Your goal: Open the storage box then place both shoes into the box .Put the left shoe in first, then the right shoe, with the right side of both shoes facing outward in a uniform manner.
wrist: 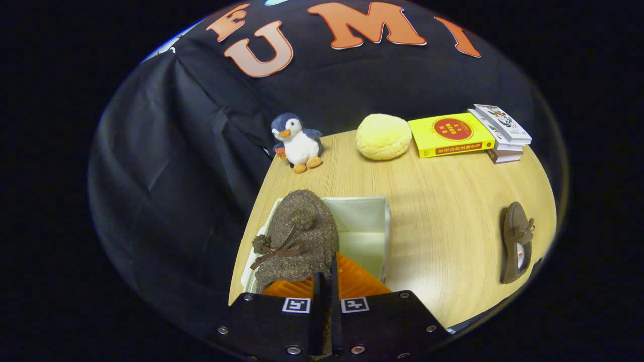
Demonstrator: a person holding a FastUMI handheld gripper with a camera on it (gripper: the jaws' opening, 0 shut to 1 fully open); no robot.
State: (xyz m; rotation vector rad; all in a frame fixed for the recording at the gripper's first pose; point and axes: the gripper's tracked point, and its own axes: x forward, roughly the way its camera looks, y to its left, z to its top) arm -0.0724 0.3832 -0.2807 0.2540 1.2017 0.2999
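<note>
Shoe (302, 236), brown and fuzzy with a bow and two pompoms on top, hangs clamped in the tool (326, 281), whose two fingers (352, 284) are pressed close together on the shoe's rear edge. It sits just ahead of the fingers, at about 11 o'clock from them, over the left half of the open box (375, 221); whether it touches the box I cannot tell. That box is pale, with cream walls and a bare inner floor showing to the right of the shoe, at 1 o'clock from the fingertips. It stands on the wooden surface (443, 241) near its left edge. Well apart from the box, at 3 o'clock, the second shoe (517, 242) lies on the surface near the right edge, also brown with a small bow, its opening turned to the right. Beyond the box, at 12 o'clock, a plush penguin (298, 141) stands upright at the far left corner of the surface, with a small red tag beside it. To its right, at 1 o'clock, rests a round yellow cushion (383, 136). Just beside that lies a yellow book (450, 133), flat, touching or nearly touching a short stack of books (502, 133) at 2 o'clock. Behind everything hangs the black cloth wall (166, 166).
</note>
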